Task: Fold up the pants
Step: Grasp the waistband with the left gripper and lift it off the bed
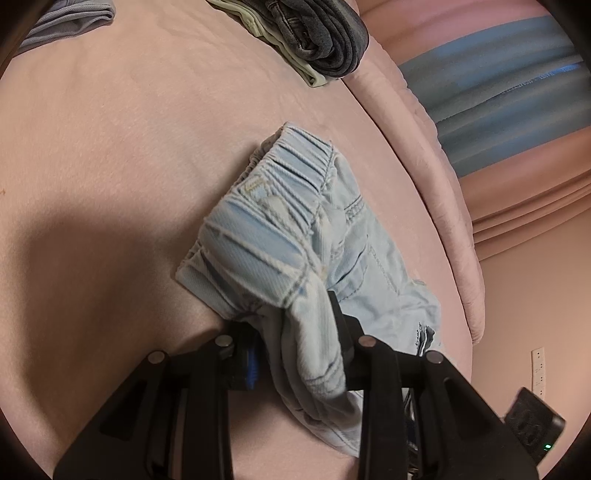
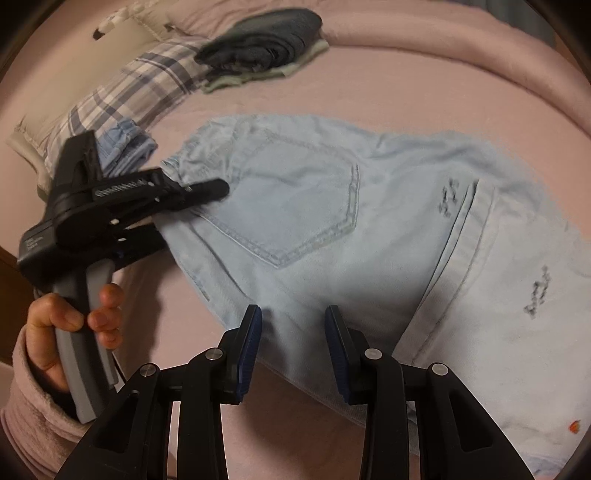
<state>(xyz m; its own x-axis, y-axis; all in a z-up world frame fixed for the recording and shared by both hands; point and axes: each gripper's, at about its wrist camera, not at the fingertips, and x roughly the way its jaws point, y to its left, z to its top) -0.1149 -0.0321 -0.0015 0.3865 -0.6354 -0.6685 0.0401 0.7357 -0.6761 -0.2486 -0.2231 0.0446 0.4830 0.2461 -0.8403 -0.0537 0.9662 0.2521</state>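
pale jeans (image 2: 332,229) lie on a pink bed (image 1: 110,147) (folded dark clothes (image 1: 317,33) near its edge); left gripper (image 1: 295,332) pinches the waistband, right gripper (image 2: 293,350) hovers spread apart.

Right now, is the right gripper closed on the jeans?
No. In the right wrist view the right gripper stands open, its blue pads apart above the light blue jeans, gripping nothing.

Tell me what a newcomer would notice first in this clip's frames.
The pale jeans spread across the pink bed fill the right wrist view, back pocket up. The left claw is clamped on their waistband, bunching it, while the right claw hangs open over the denim's near edge. A folded dark pile sits at the far side.
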